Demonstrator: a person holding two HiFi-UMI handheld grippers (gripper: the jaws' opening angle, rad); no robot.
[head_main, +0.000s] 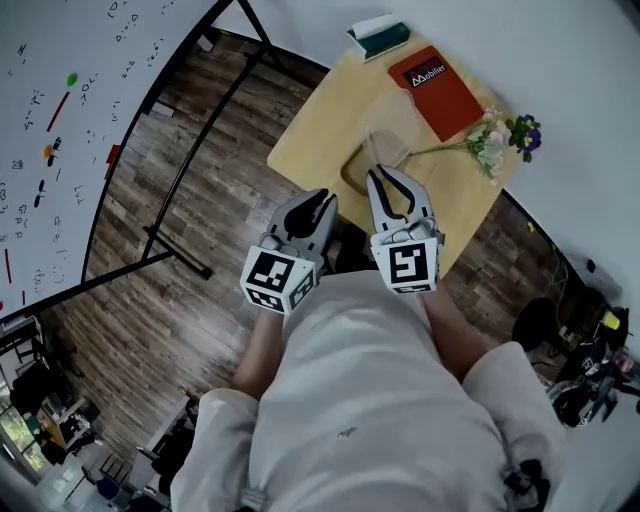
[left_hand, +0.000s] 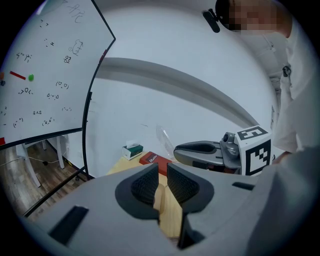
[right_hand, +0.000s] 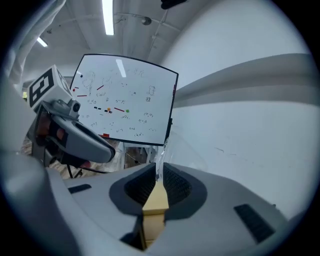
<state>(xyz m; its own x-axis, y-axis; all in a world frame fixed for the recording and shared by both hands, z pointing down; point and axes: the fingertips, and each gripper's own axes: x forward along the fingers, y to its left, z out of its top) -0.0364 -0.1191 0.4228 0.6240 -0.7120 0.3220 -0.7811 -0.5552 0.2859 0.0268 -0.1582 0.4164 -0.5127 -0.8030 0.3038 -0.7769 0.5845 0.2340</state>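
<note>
My right gripper (head_main: 381, 174) is shut on the rim of a clear glass vase (head_main: 392, 135) that stands on a small wooden table (head_main: 310, 130). In the right gripper view the thin clear wall (right_hand: 175, 150) rises from between the pads of this gripper (right_hand: 159, 172). My left gripper (head_main: 325, 197) hovers just left of it at the table's near edge. Its jaws (left_hand: 162, 175) are shut to a narrow slit and hold nothing. The left gripper view shows the right gripper (left_hand: 200, 148) and the vase (left_hand: 165, 137) beside it.
On the table lie a red book (head_main: 437, 90), a green tissue box (head_main: 380, 38) and a sprig of flowers (head_main: 495, 140). A whiteboard (head_main: 60, 120) on a black stand is at the left over the wood floor. A white wall runs behind the table.
</note>
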